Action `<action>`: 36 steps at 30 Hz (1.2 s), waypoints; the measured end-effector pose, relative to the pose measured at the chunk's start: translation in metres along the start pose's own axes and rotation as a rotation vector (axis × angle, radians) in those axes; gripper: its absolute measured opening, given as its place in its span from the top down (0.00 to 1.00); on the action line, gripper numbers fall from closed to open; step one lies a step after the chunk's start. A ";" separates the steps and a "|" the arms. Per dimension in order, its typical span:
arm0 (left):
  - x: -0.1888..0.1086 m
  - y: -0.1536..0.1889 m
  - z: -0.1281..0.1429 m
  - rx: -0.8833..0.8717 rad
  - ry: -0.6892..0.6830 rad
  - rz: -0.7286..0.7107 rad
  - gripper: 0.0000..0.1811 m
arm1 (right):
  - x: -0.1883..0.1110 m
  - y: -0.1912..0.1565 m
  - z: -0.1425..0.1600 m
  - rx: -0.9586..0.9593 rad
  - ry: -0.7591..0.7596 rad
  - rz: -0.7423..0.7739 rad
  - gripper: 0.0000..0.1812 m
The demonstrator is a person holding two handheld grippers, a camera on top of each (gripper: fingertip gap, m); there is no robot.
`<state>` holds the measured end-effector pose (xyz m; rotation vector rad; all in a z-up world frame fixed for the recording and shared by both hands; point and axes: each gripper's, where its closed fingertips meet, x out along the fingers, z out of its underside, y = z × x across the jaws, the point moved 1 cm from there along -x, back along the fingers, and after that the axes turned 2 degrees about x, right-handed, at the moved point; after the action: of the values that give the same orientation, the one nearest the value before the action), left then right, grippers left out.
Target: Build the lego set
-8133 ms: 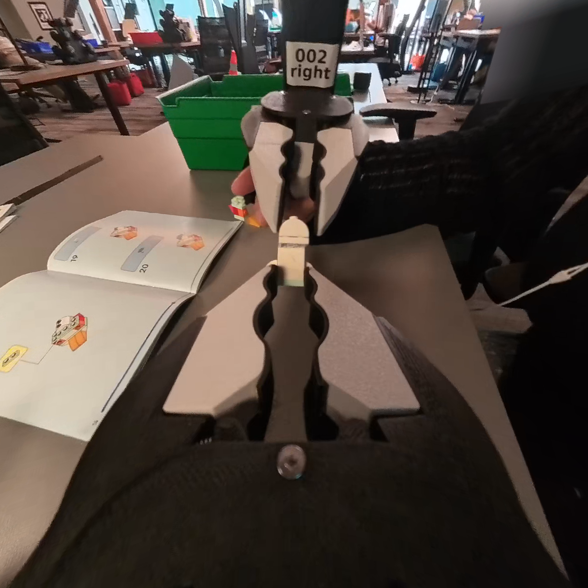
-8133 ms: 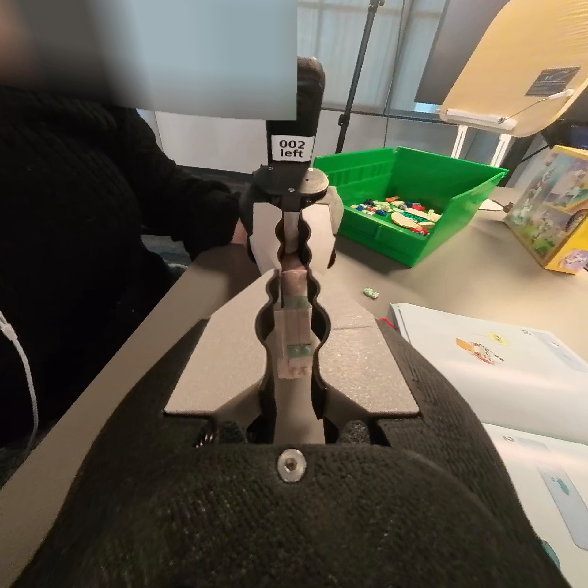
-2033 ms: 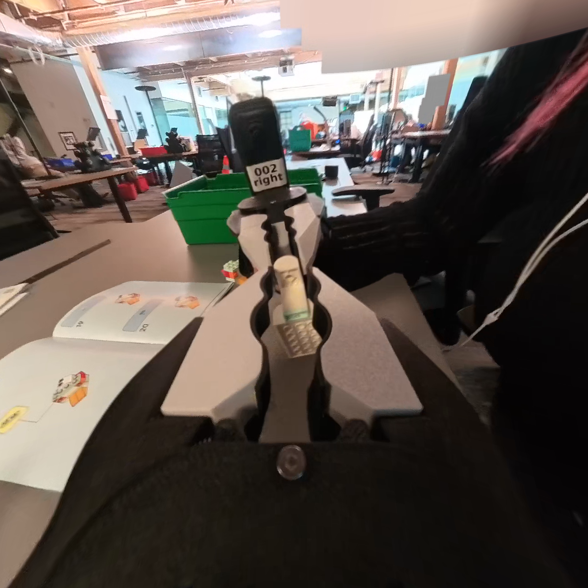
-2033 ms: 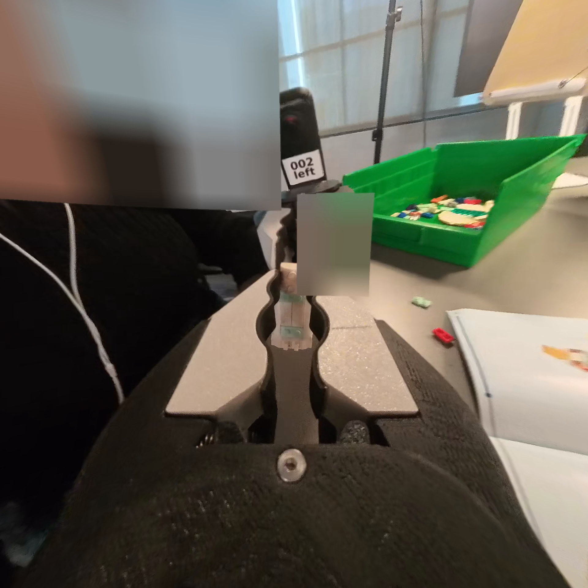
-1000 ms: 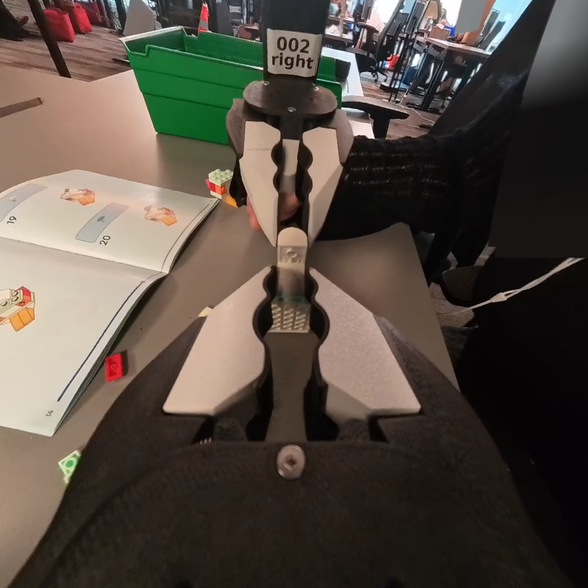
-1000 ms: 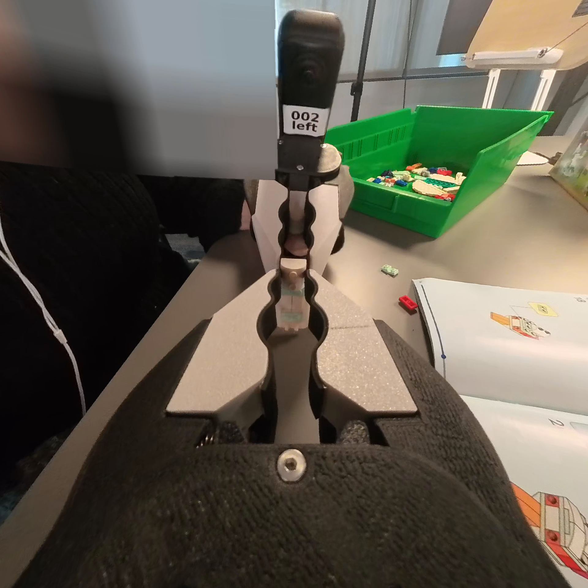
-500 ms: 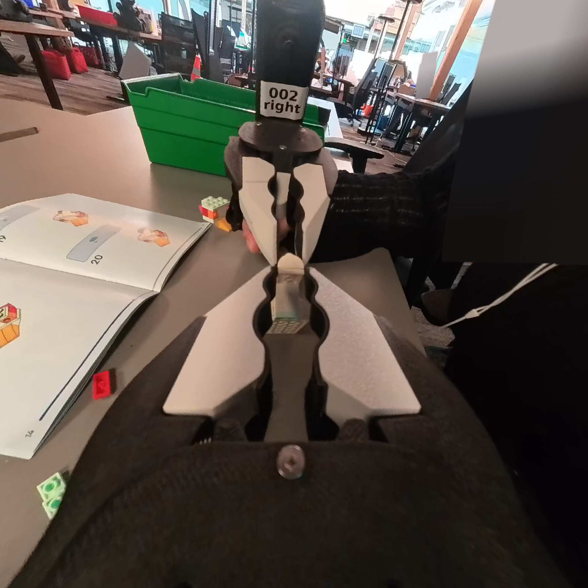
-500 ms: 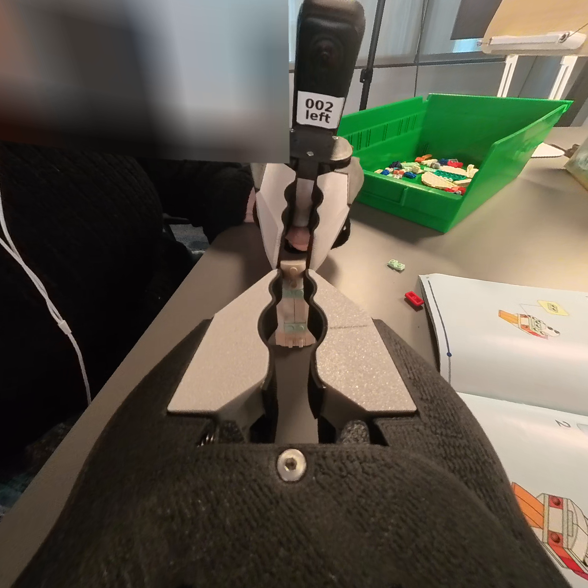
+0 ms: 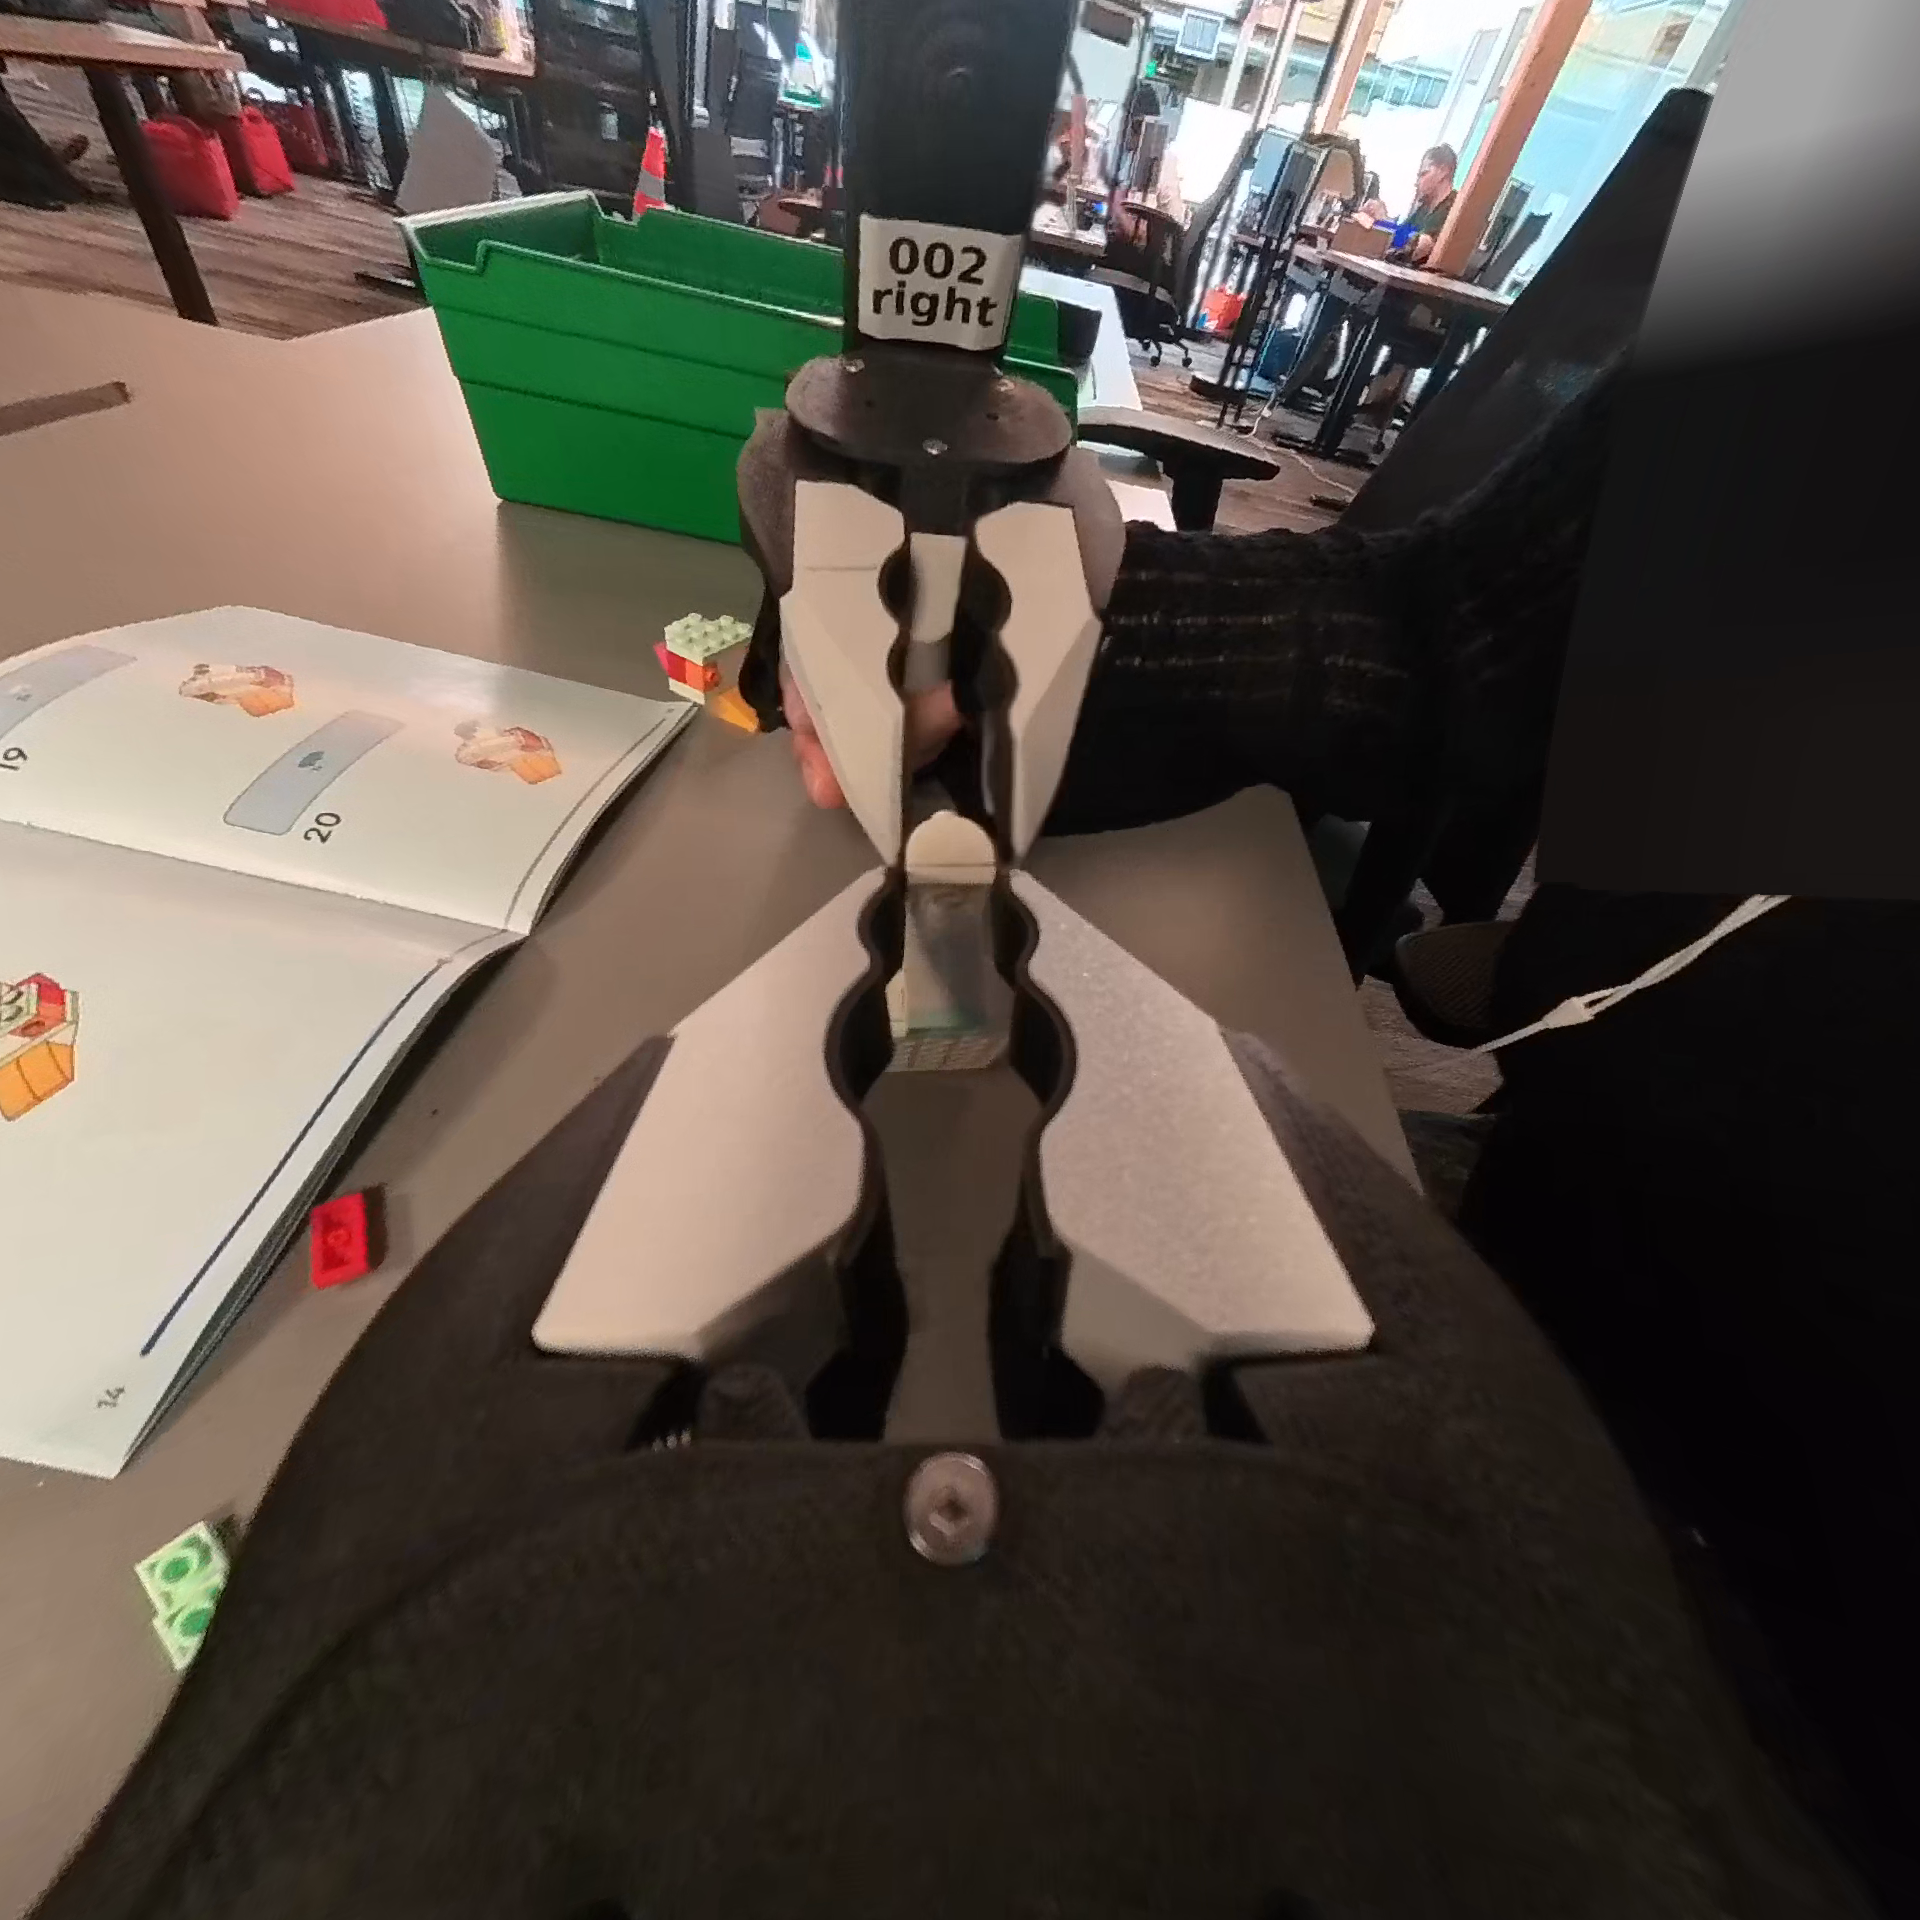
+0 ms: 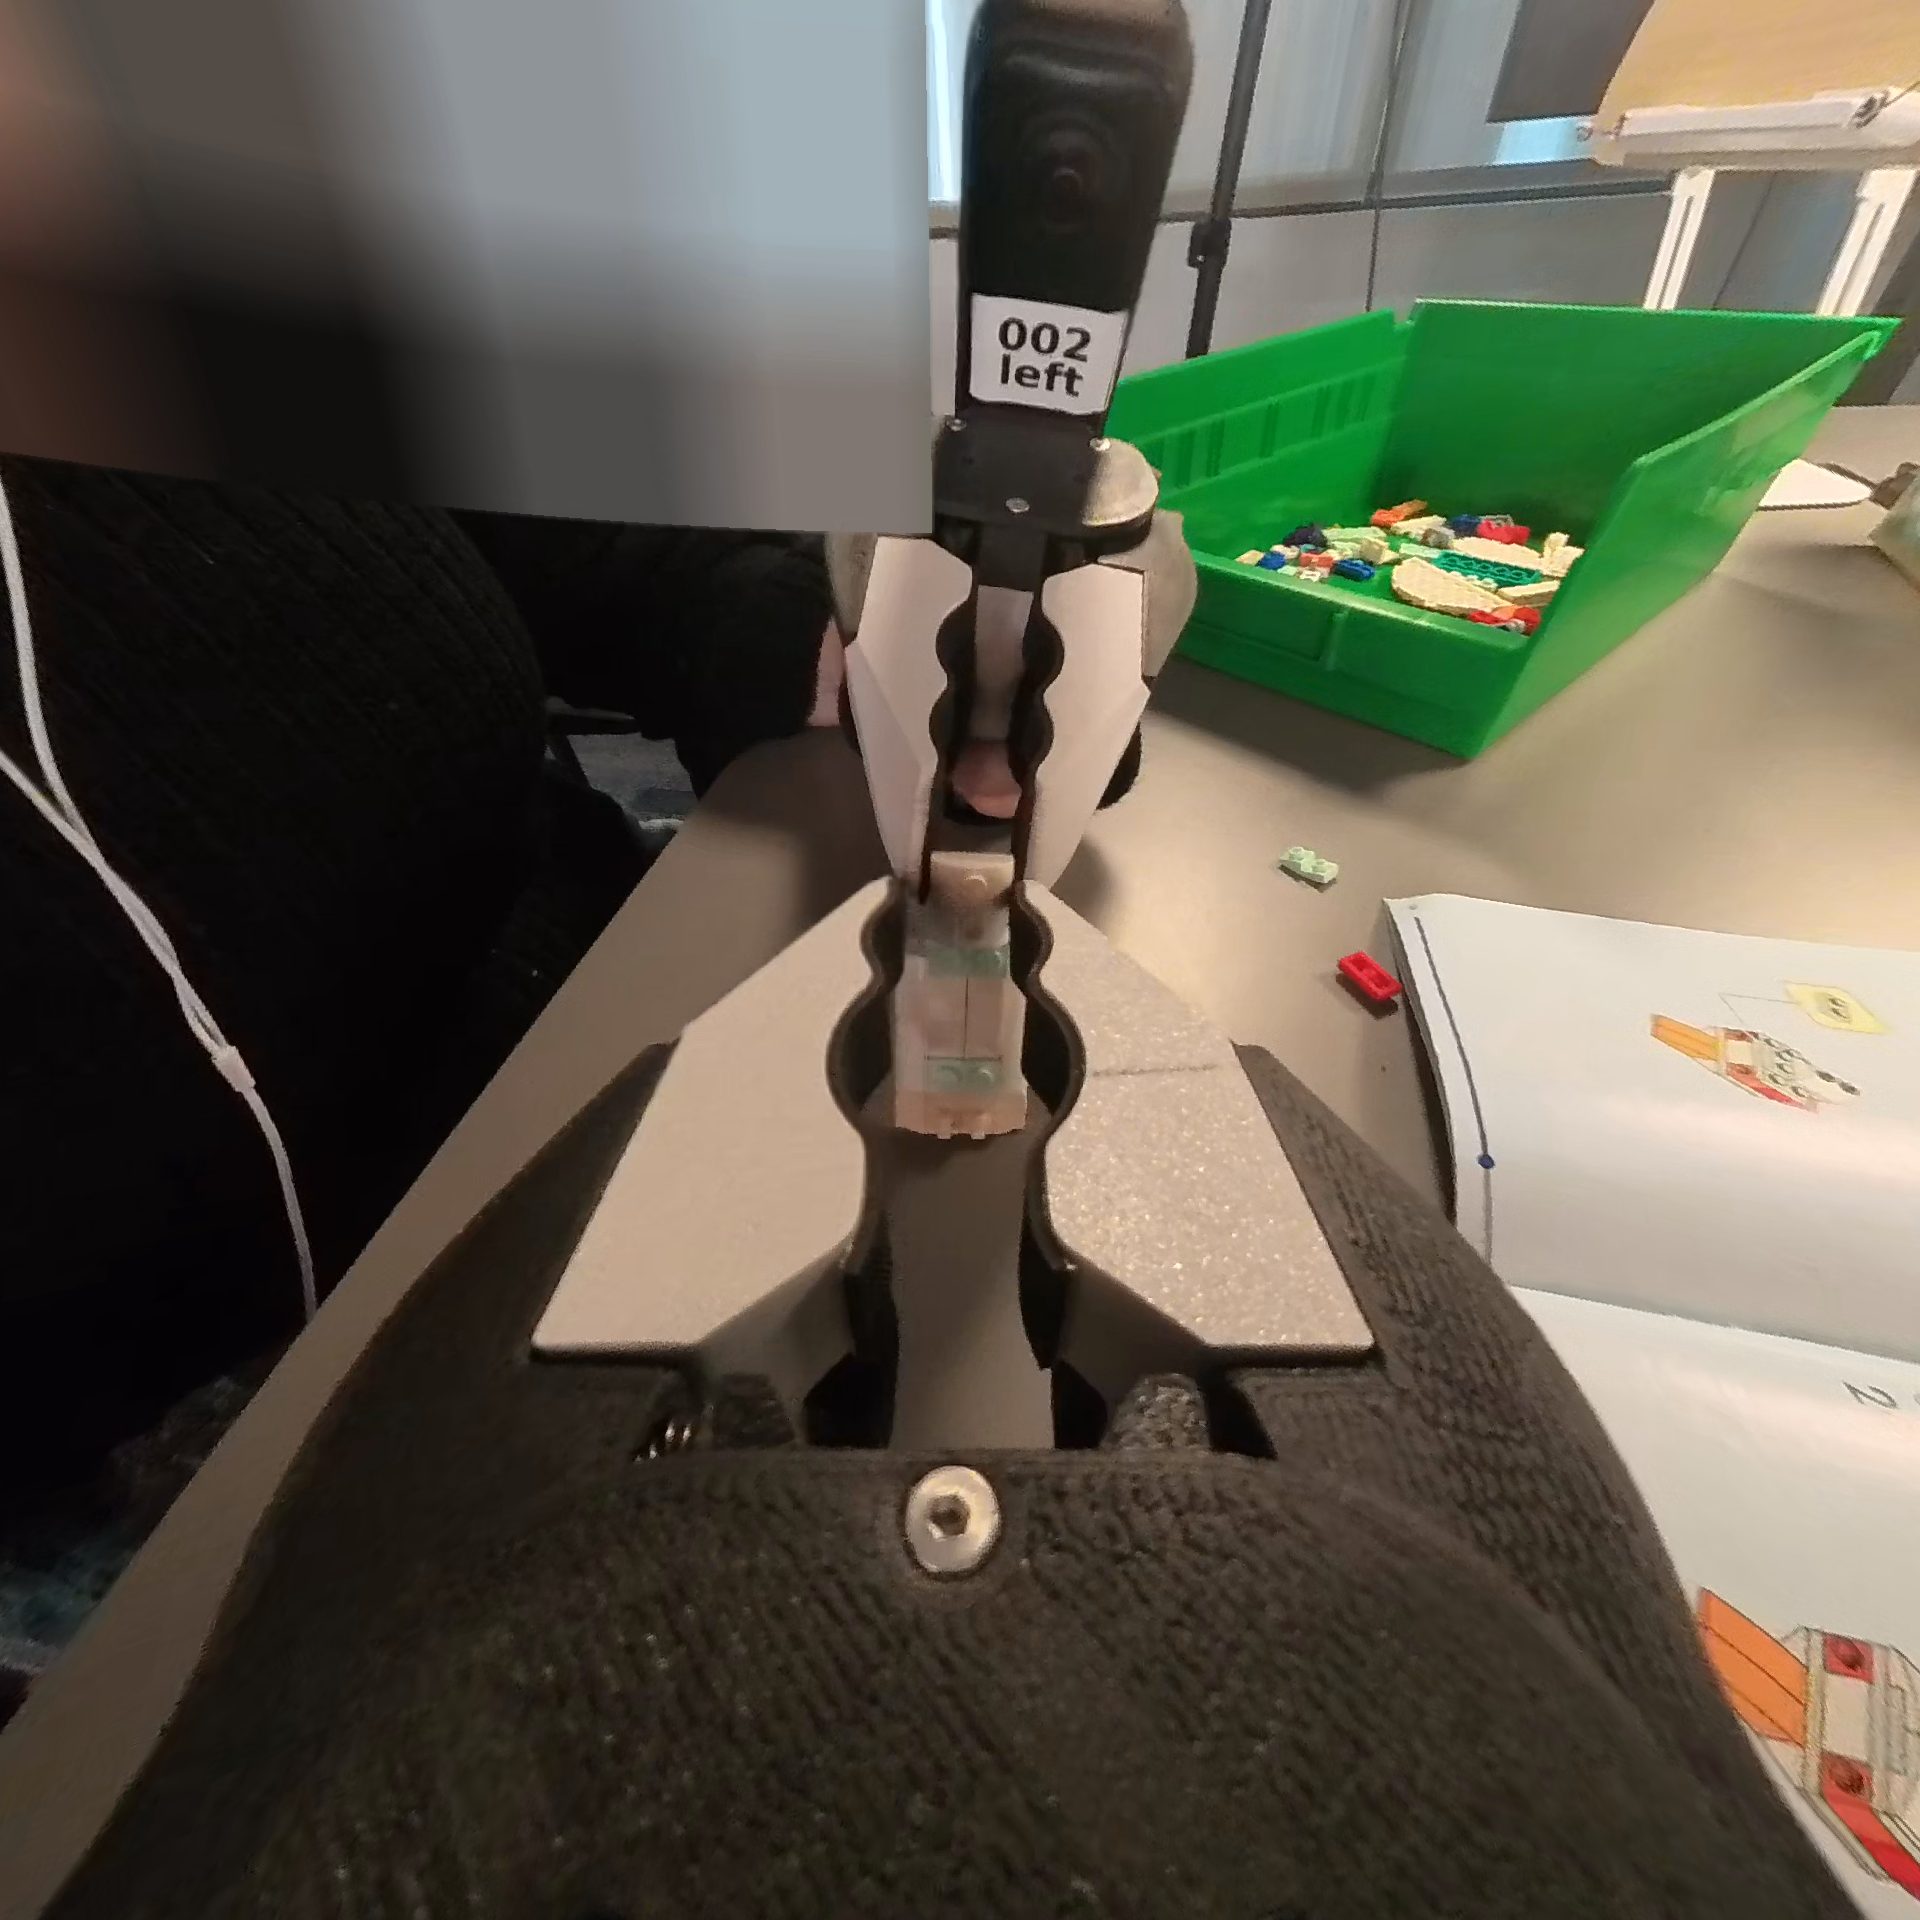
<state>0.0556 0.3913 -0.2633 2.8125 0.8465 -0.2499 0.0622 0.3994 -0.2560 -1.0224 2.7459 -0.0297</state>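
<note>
Jaws of both grippers clamp tan lego piece [image 9: 943, 977] between them.

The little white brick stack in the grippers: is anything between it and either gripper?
Nothing visible. The brick stack sits directly between the fingers of the right gripper, and the left gripper meets it tip to tip.

- An open-plan office or workshop floor is shown: rows of dark-legged wooden desks [image 9: 114, 42] and black swivel chairs [image 9: 1174, 457] are seen far behind.
- Orange structural columns [image 9: 1475, 135] and large glazed walls [image 10: 1558, 208] are visible.
- A seated person [image 9: 1423, 197] is seen at a far desk.
</note>
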 end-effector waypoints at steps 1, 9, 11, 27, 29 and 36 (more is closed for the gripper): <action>0.000 0.000 0.000 0.009 -0.001 -0.004 0.91 | 0.000 -0.001 0.000 0.005 0.002 -0.005 0.90; 0.000 0.008 0.000 -0.018 -0.008 0.060 0.91 | 0.000 -0.006 -0.005 -0.189 0.008 0.042 0.88; -0.002 0.014 -0.001 -0.099 -0.008 0.151 0.91 | 0.000 -0.011 -0.009 -0.327 -0.026 0.077 0.86; -0.001 0.033 0.006 -0.566 -0.141 0.625 0.91 | 0.009 -0.038 0.005 -0.653 -0.256 0.018 0.86; -0.001 0.030 0.004 -0.600 -0.130 0.630 0.91 | 0.010 -0.037 0.006 -0.654 -0.249 0.020 0.88; 0.000 0.025 0.004 -0.628 -0.126 0.610 0.92 | 0.008 -0.032 0.007 -0.634 -0.247 0.016 0.92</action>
<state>0.0691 0.3695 -0.2638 2.2776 -0.0062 -0.0468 0.0785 0.3706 -0.2613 -1.0432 2.5690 0.9529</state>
